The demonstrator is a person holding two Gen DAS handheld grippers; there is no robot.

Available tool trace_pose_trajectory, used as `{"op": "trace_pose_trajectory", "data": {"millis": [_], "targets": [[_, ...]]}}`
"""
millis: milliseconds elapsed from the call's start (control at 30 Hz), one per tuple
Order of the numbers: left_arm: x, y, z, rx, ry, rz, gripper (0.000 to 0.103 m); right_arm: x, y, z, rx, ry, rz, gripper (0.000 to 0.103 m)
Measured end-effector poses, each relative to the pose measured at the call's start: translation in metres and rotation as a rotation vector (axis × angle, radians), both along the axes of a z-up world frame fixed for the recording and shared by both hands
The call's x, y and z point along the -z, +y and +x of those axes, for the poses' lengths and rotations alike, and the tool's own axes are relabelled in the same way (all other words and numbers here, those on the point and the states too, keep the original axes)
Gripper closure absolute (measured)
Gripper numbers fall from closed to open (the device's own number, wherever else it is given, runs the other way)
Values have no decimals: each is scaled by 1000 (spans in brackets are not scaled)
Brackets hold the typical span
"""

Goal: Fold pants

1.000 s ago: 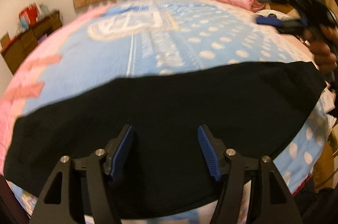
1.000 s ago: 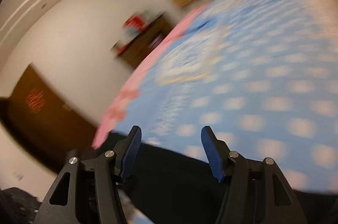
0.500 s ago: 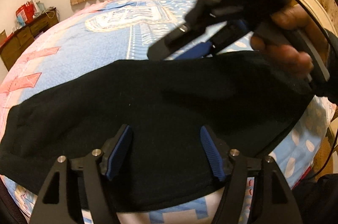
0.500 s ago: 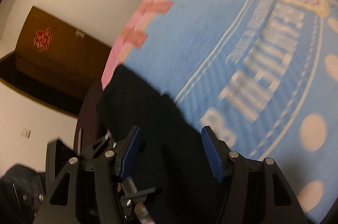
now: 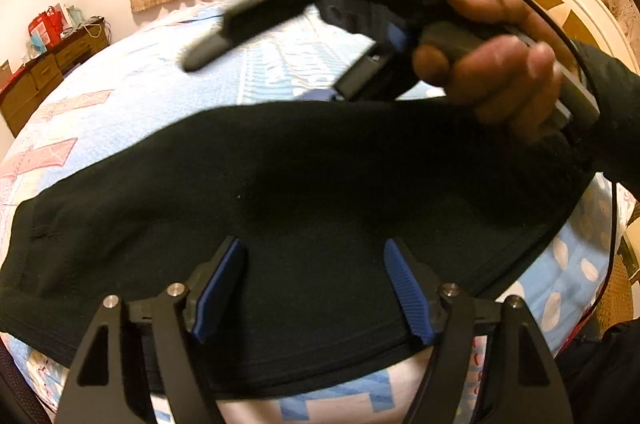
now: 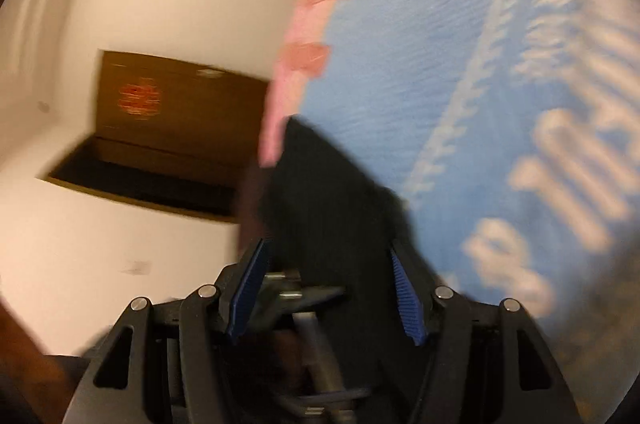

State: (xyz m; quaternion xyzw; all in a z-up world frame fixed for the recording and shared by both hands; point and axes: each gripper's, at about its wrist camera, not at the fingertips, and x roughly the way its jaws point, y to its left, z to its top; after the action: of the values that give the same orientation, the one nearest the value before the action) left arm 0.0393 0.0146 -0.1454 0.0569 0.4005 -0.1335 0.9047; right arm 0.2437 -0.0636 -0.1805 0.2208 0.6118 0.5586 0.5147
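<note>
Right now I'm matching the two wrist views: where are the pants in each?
Left wrist: pants spread across the middle, left edge to right, under the open tool.
Right wrist: pants at lower center, running up from between the fingers.
Shared landmark: blue bedspread with pink patches.

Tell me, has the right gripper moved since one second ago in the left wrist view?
Yes. The right gripper has swung from the right edge toward the left, across the bed, above the black pants.

Light: warm, yellowish, rather dim.
Blur: right wrist view smeared all over; left wrist view's upper right too.
Edges: round, dark corners.
</note>
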Motion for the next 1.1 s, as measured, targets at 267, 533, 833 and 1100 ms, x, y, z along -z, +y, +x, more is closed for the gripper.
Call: {"op": "trace_pose_trajectory", "data": {"millis": [267, 533, 833, 1100], "targets": [[1, 8, 4, 3, 1, -1, 26, 15, 20, 10, 105, 43, 9, 82], [3, 6, 3, 4, -4, 4, 26, -11, 21, 10, 163, -143, -56, 98], [6, 0, 1, 4, -8, 11, 25, 13, 25, 33, 180, -202, -175, 99], [0, -5, -3, -13, 4, 29, 26, -20, -14, 21, 226, -283, -180, 53]]}}
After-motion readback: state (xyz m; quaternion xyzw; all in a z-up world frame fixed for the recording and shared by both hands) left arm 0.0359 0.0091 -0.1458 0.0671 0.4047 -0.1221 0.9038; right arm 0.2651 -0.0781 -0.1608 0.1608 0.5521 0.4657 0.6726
